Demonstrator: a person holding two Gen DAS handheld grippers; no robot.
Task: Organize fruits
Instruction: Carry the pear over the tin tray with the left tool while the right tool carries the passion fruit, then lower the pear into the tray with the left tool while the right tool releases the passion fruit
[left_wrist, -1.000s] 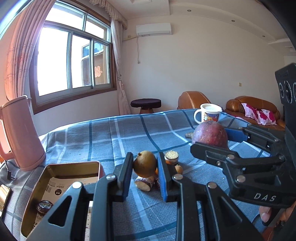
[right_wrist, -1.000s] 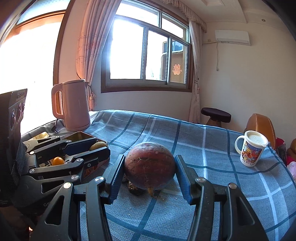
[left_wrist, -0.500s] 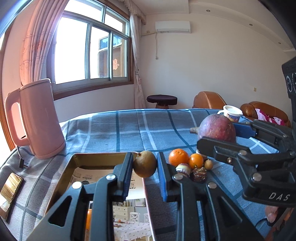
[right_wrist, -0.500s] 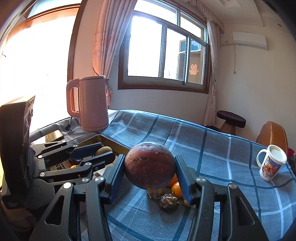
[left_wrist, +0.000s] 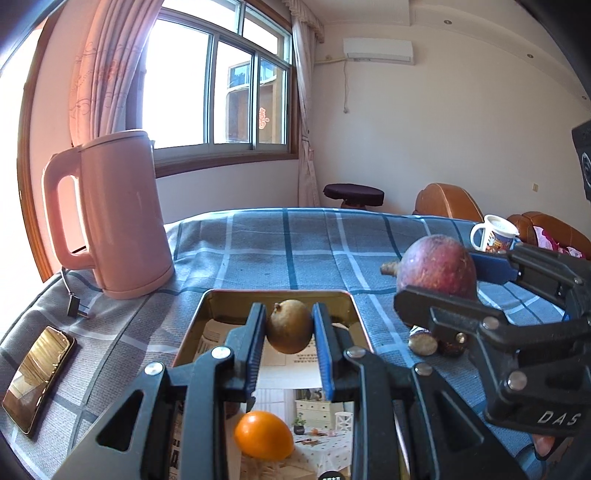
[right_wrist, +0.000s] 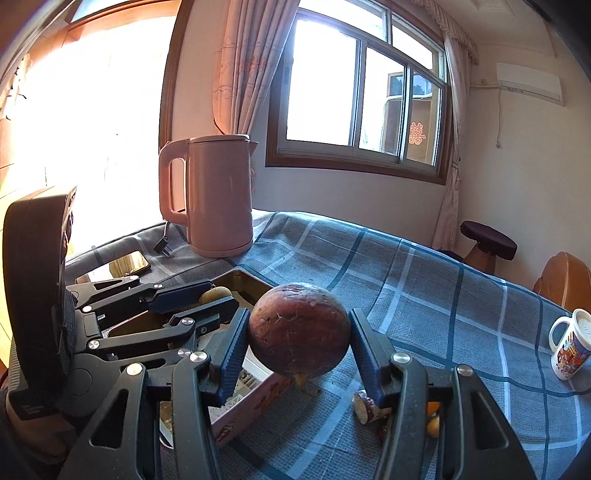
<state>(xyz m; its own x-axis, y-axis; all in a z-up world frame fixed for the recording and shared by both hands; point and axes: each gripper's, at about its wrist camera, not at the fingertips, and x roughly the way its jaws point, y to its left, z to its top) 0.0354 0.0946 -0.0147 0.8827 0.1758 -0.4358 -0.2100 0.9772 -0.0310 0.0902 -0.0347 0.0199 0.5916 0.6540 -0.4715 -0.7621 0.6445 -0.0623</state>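
Observation:
My left gripper (left_wrist: 289, 332) is shut on a small brown-green round fruit (left_wrist: 289, 326) and holds it over the open metal tin (left_wrist: 275, 293). An orange fruit (left_wrist: 264, 435) lies in the tin below. In the right wrist view the right gripper (right_wrist: 299, 339) is shut on a large dark red round fruit (right_wrist: 299, 334), held above the tin's right edge (right_wrist: 251, 277). That same red fruit (left_wrist: 436, 264) shows at the right of the left wrist view. Small fruits (left_wrist: 423, 341) lie on the blue checked cloth (left_wrist: 295, 243) right of the tin; several (right_wrist: 365, 404) show under the right gripper.
A pink kettle (left_wrist: 118, 214) stands on the cloth behind the tin at the left, its plug (left_wrist: 77, 308) beside it. A phone (left_wrist: 38, 373) lies at the near left. A printed mug (right_wrist: 570, 349) stands at the far right. A stool and brown armchairs are beyond the table.
Both grippers have swung left with their fruits. The left one came from over the loose fruits to above the tin. The right one now hangs by the tin's edge. Neither grip changed.

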